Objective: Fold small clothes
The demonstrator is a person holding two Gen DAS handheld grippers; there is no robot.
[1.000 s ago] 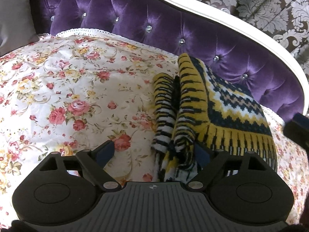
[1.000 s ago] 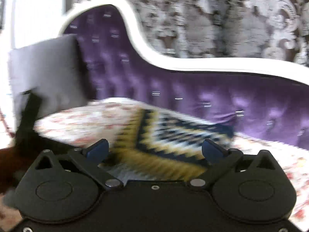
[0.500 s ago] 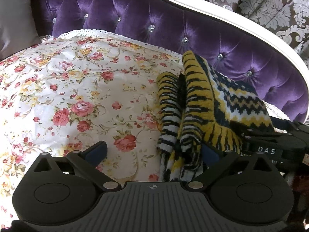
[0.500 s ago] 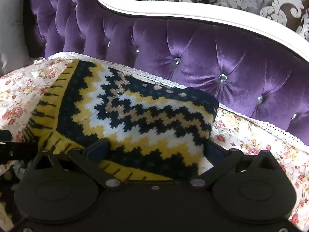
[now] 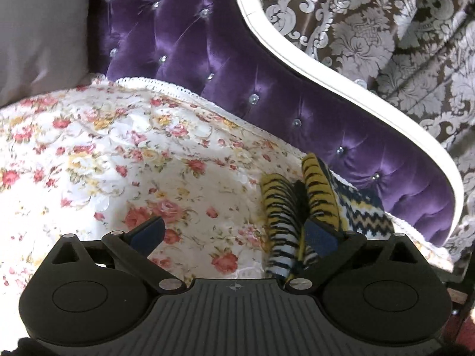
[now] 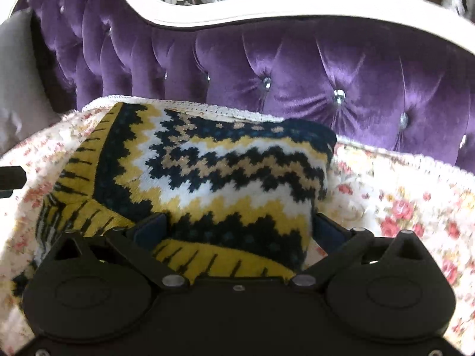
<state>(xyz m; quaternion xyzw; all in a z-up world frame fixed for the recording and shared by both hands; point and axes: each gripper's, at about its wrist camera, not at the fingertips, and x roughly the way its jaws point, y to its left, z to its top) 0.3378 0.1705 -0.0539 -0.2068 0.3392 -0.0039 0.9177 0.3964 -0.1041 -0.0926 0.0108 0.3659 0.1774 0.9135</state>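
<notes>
On the floral-covered sofa seat (image 5: 124,154), I am hovering my right gripper (image 6: 239,228) and left gripper (image 5: 234,233), fingers spread wide and empty, over the folded knitted garment (image 6: 213,175), risking snagging a loose striped sleeve and undoing the fold.

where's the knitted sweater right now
The knitted sweater lies folded on the floral bedspread near the purple headboard, centred in the right wrist view, low right in the left wrist view.
</notes>
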